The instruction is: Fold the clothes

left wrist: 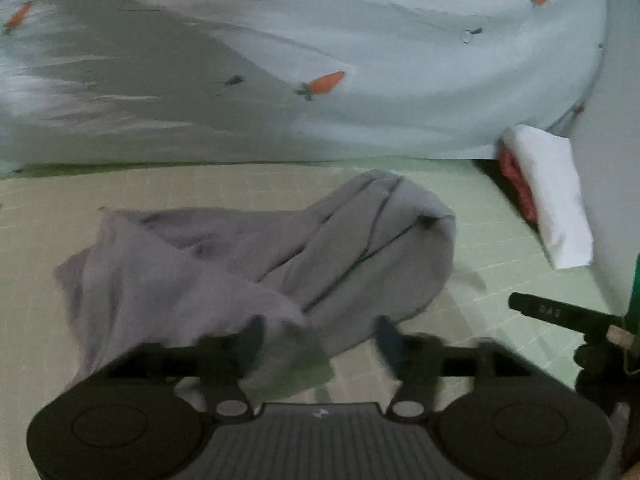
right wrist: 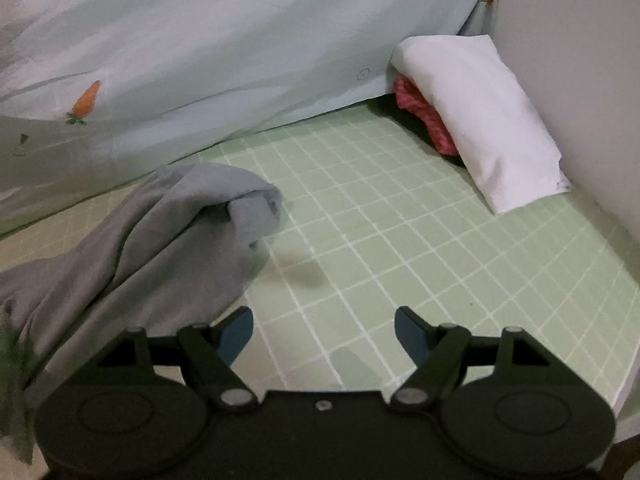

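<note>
left gripper (left wrist: 318, 342) fingers spread, seemingly over grey garment (left wrist: 256, 264)

Nothing readable turned up in either view; the black bar (left wrist: 550, 312) at the right of the left wrist view carried pale marks, too blurred to spell out; the carrot-print quilt (left wrist: 360, 60) bore pictures only.

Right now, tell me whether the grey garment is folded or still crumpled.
Crumpled. The grey garment lies bunched in loose ridges on the green checked sheet, no neat edges.
</note>
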